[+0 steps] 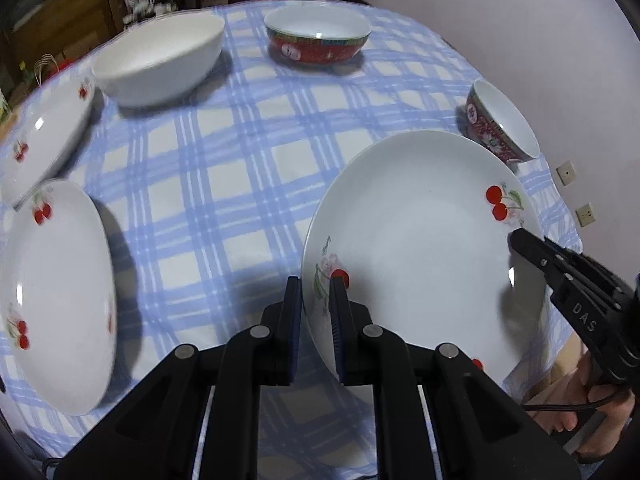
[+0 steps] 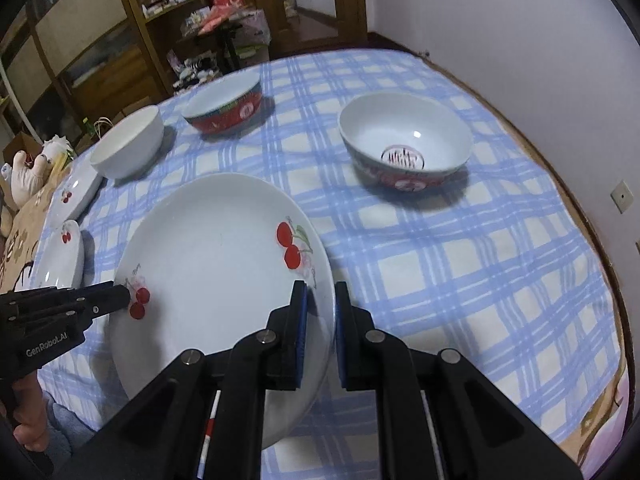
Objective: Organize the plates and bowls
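Observation:
A large white plate with cherry prints (image 1: 420,240) (image 2: 208,256) hangs just over the blue checked tablecloth (image 1: 224,184), gripped from both sides. My left gripper (image 1: 316,284) is shut on its near-left rim. My right gripper (image 2: 320,288) is shut on the opposite rim, and also shows in the left wrist view (image 1: 520,240). Two more cherry plates (image 1: 56,300) (image 1: 44,136) lie at the left. Behind them stands a white bowl (image 1: 160,60), then a wide red bowl (image 1: 318,36). A smaller red patterned bowl (image 1: 500,124) (image 2: 404,140) sits just beyond the held plate.
The round table's edge runs close to a white wall with sockets (image 2: 622,196) on the right. A wooden cabinet (image 2: 132,40) and clutter stand behind the table. A soft toy (image 2: 28,172) lies off the left edge. A person's hand (image 1: 592,400) holds the right gripper's handle.

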### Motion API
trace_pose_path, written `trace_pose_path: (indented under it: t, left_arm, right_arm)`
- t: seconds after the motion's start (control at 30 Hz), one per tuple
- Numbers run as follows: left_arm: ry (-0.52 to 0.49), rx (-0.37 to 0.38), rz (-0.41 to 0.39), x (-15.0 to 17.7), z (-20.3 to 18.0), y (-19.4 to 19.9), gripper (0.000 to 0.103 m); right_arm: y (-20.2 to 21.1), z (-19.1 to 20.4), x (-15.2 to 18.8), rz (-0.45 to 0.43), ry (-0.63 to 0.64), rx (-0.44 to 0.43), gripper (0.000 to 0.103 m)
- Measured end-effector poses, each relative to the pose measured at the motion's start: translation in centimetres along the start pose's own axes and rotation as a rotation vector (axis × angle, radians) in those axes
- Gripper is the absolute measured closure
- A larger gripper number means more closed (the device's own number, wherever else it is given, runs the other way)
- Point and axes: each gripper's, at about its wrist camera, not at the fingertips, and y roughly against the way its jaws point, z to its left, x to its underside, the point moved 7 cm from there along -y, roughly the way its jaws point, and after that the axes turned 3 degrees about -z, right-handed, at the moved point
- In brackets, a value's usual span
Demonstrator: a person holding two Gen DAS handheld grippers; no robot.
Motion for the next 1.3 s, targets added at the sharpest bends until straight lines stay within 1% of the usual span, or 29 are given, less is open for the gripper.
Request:
trace_pose_path:
  t: [0.07, 0.17, 0.4, 0.63, 0.83, 0.9, 1.0, 1.13, 1.23, 1.3]
  left_arm:
    - [0.011, 0.016, 0.017, 0.1, 0.1, -0.3, 0.09]
    - [-0.003, 0.006, 0.023, 0.2, -0.1, -0.5, 0.09]
    - [-0.006, -0.004, 0.023, 0.1, 0.0, -0.6, 0.09]
    - [-0.024, -0.033, 0.007, 0.1, -0.3, -0.7, 0.09]
    - [-0.023, -0.032, 0.0, 0.1, -0.2, -0.6, 0.09]
    - [-0.035, -0.043, -0.012, 0.1, -0.1, -0.5, 0.088]
    - [-0.034, -0.073, -0.031, -0.1, 0.4, -0.1, 0.088]
    - [0.007, -0.061, -0.025, -0.1, 1.2, 0.3, 0.086]
    - [-0.013, -0.09, -0.052, -0.2, 1.4, 1.3, 0.086]
    - [-0.011, -0.094, -0.068, -0.1, 1.6, 2.2, 0.084]
  right_arm:
    - [-0.7, -0.4, 0.4, 0.033, -0.024, -0.005, 0.089]
    - [-1.2, -0.8, 0.7, 0.053, -0.05, -0.021, 0.089]
    - [-1.3, -0.9, 0.8, 0.057, -0.056, -0.024, 0.089]
    - [-1.4, -0.8, 0.7, 0.054, -0.061, -0.027, 0.089]
    - [-1.7, -0.8, 0.6, 0.057, -0.063, -0.027, 0.089]
    - [-1.7, -1.0, 0.6, 0.057, -0.07, -0.033, 0.089]
    - [-1.5, -1.1, 0.3, 0.042, -0.072, -0.011, 0.089]
    - [-1.1, -1.0, 0.2, 0.027, -0.061, -0.005, 0.089]
    - [-0.3, -1.0, -0.1, -0.001, -0.056, 0.0, 0.089]
    - [0.2, -1.1, -0.2, -0.019, -0.057, 0.003, 0.089]
